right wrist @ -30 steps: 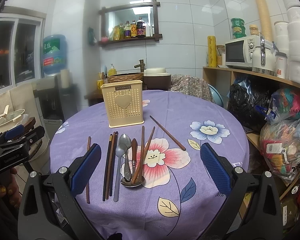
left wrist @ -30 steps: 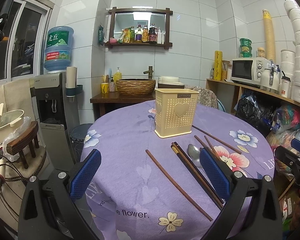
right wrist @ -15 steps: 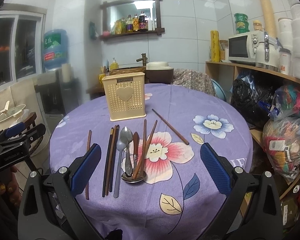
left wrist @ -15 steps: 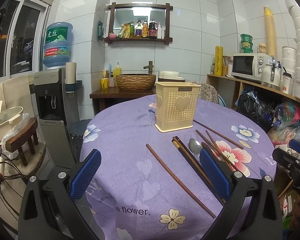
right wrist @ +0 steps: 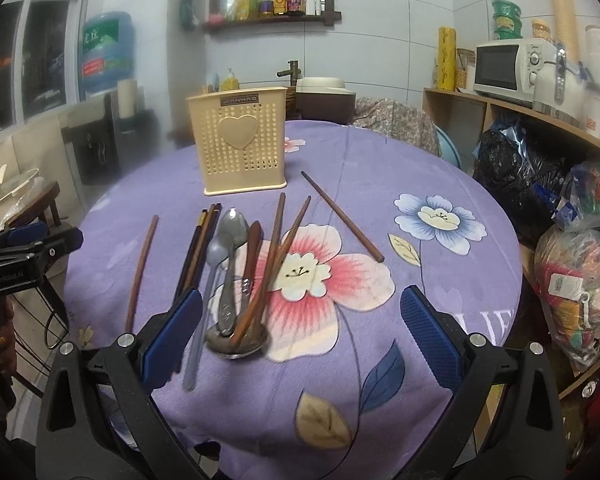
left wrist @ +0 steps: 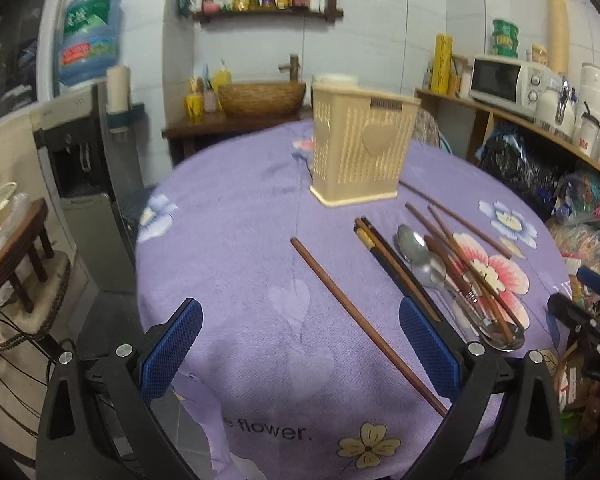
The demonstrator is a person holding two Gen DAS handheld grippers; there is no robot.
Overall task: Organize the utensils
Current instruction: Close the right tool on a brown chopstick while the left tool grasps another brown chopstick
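Both grippers are held empty above the near edge of the round table covered in a purple floral cloth. The left gripper is spread wide over a lone brown wooden chopstick; the right gripper is likewise wide apart, above the utensil cluster. This posture is judged a staging for a first pick, nothing yet being grasped.

The cream perforated plastic utensil holder with a heart emblem is stood upright toward the table's far edge, presumably as the destination; its interior cannot be seen. Before it are laid dark chopsticks, metal spoons, further brown chopsticks crossed over a spoon bowl, and one stray brown chopstick angled toward the right edge. All utensils remain to be sorted
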